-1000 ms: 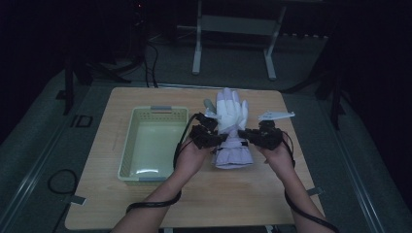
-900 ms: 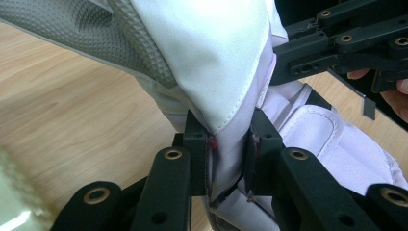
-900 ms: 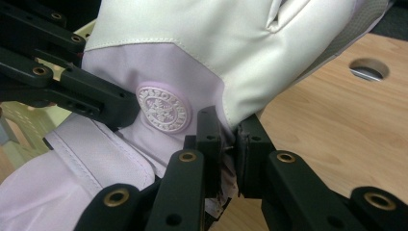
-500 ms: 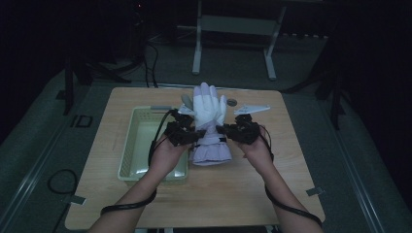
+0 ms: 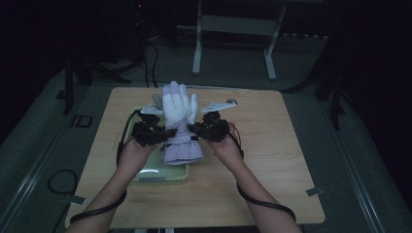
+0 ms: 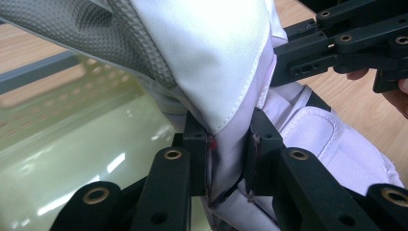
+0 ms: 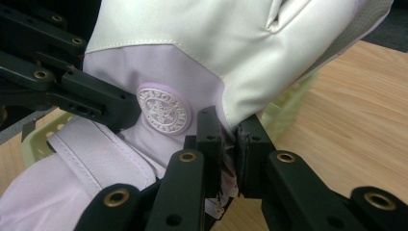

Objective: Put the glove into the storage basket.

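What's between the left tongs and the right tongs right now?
The glove, in the high view: left tongs and right tongs each pinch a side.

glove (image 5: 179, 114): white fingers and palm, pale lilac cuff, grey dimpled patch, round lilac embossed badge | tray (image 6: 72, 159): pale yellow-green, glossy | left tongs (image 5: 165, 133): black, brass rivets | right tongs (image 5: 193, 128): black, brass rivets | bench (image 5: 272, 160): light wood grain
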`<state>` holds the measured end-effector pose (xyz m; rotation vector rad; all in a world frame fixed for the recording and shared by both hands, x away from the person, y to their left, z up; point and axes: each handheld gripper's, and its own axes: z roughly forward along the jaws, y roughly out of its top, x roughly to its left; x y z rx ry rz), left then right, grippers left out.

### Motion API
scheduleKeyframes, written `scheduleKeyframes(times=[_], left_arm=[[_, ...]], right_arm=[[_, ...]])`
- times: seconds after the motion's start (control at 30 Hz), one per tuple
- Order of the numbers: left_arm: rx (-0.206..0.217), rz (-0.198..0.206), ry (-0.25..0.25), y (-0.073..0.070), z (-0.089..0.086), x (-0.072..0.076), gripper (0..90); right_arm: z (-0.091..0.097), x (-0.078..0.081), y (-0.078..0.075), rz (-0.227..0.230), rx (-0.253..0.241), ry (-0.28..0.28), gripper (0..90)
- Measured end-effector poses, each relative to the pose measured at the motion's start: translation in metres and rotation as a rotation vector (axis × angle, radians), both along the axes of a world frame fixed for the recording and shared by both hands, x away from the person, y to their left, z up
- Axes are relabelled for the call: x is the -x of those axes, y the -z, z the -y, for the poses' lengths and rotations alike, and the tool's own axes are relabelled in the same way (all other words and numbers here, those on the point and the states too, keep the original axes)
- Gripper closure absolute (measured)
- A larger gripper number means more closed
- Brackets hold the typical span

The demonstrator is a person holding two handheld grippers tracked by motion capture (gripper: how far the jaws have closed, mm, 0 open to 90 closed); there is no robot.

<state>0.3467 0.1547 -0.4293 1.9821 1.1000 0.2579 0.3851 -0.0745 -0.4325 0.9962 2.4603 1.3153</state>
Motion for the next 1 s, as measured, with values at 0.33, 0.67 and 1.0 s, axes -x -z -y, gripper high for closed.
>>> scheduleKeyframes(times=[0.33, 0.67, 1.0], left_arm=[[-0.004, -0.057, -0.039, 0.023, -0.042, 0.0, 74.8], [0.005, -0.167, -0.041, 0.068, -0.051, -0.013, 74.6], [-0.046, -0.242, -0.056, 0.083, -0.05, -0.014, 72.5]], right_arm=[[-0.05, -0.004, 0.02, -0.032, 0.03, -0.026, 82.2], [-0.069, -0.009, 0.06, -0.096, 0.127, -0.013, 82.2], [-0.081, -0.001, 0.074, -0.088, 0.224, -0.021, 81.7]])
